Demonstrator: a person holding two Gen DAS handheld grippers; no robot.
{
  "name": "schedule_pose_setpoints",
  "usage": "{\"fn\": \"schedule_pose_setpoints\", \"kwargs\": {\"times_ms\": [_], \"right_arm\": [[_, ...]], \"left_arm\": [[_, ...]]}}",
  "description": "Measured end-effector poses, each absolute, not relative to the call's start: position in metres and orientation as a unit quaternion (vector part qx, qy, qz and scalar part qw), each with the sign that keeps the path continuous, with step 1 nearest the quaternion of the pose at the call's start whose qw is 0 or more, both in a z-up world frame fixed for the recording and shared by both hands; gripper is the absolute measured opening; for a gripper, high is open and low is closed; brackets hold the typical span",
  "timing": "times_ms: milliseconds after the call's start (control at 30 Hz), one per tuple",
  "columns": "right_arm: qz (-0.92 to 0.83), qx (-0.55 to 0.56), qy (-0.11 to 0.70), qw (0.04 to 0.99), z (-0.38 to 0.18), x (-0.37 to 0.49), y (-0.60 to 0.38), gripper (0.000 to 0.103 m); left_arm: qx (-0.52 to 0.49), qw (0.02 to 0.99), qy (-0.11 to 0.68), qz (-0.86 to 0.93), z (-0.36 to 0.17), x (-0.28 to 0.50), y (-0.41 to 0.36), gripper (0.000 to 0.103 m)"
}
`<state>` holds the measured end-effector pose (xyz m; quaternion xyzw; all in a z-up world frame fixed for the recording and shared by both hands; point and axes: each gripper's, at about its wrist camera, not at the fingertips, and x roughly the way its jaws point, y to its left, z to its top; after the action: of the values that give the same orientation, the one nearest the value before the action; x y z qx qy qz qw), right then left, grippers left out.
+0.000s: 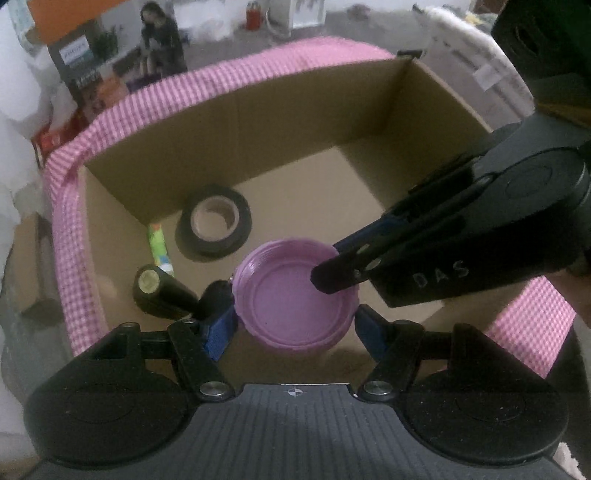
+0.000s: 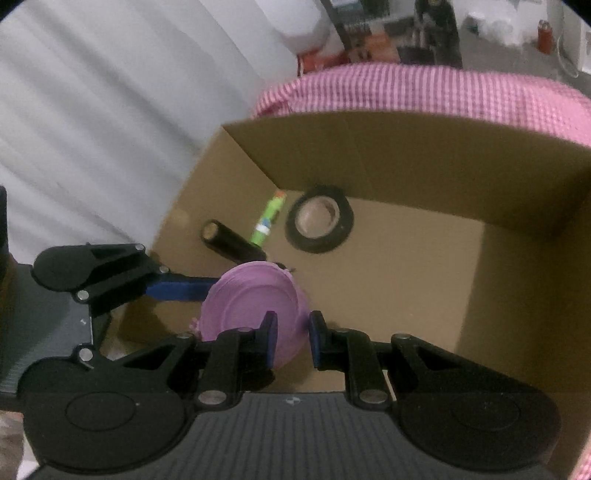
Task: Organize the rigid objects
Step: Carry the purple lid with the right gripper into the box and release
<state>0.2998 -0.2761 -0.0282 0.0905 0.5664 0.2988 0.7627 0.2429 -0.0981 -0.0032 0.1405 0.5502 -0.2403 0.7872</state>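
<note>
A purple plastic lid [image 1: 295, 295] hangs over the open cardboard box [image 1: 258, 122]. My left gripper [image 1: 295, 328] is shut on it across its width, hollow side up. My right gripper [image 2: 291, 339] grips the lid's [image 2: 255, 302] rim from the side; it shows in the left wrist view [image 1: 332, 273] coming in from the right. On the box floor lie a black tape roll [image 1: 214, 229], a green marker [image 1: 159, 247] and a black cylinder [image 1: 162, 295].
The box [image 2: 406, 155] sits on a pink checked cloth [image 1: 258, 66]. A white curtain [image 2: 92, 110] hangs to the left. Printed boxes [image 1: 92, 66] and a red can [image 1: 253, 14] stand behind the table. The box floor's right half [image 2: 406, 277] is bare.
</note>
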Motion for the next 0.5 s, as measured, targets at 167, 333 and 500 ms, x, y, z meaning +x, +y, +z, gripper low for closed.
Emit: {"fn": "schedule_pose_setpoints", "kwargs": {"times_ms": [167,333,500], "right_arm": [[0.296,0.080,0.587,0.749,-0.043,0.310,-0.267,0.020],[0.294,0.081,0.600,0.740,-0.054,0.317,-0.265,0.020],[0.288,0.086,0.596,0.745,-0.051,0.316,-0.266,0.020]], "left_arm": [[0.139,0.775,0.571,-0.234,-0.016,0.253,-0.100,0.070],[0.145,0.768,0.579,-0.233,-0.022,0.259,-0.099,0.074],[0.148,0.778,0.566,-0.229,-0.018,0.259,-0.101,0.077]]}}
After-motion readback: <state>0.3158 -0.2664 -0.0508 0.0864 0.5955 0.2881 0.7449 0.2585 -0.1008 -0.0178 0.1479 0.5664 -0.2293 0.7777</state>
